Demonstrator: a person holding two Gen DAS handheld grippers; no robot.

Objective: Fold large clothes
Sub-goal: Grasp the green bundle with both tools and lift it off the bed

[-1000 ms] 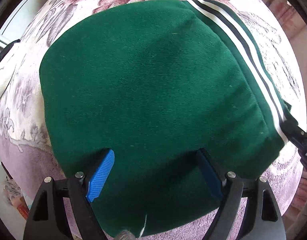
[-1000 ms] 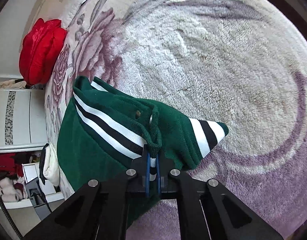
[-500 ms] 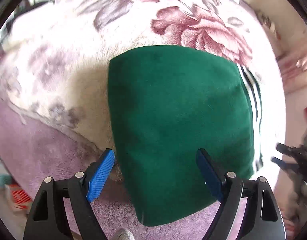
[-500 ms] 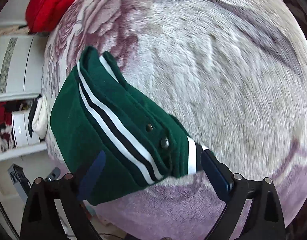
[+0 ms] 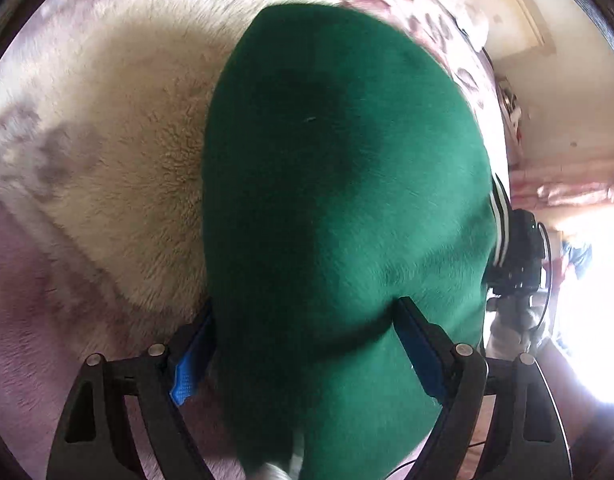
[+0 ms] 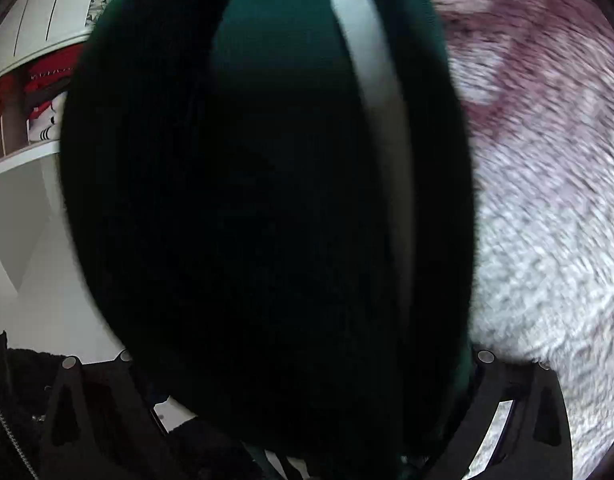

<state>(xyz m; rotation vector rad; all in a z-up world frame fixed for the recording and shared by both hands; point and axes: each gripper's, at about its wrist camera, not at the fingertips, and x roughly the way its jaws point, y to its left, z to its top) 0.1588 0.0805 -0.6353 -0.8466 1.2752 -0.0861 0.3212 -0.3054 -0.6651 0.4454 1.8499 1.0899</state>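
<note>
The folded green garment [image 5: 343,208] lies on a fluffy cream and purple blanket [image 5: 119,184] with a flower pattern. In the left wrist view the left gripper [image 5: 303,344] stands wide open. Its left finger [image 5: 187,360], with a blue pad, is at the left edge of the cloth, half hidden by it. Its right finger [image 5: 423,348] rests on top of the cloth, which dents a little there. So the near end of the garment fills the space between the two fingers and reaches far ahead of them. I cannot tell if the pads press it from the sides.

The right gripper [image 6: 299,380] has just been opening its jaws and they now stand very wide. The garment, dark and blurred with a white stripe [image 6: 371,92], sits very close between and ahead of its fingers and covers most of the view. The finger pads themselves are hidden behind the cloth. To the right of the right finger the blanket shows; to the left, a white cupboard [image 6: 35,216].
</note>
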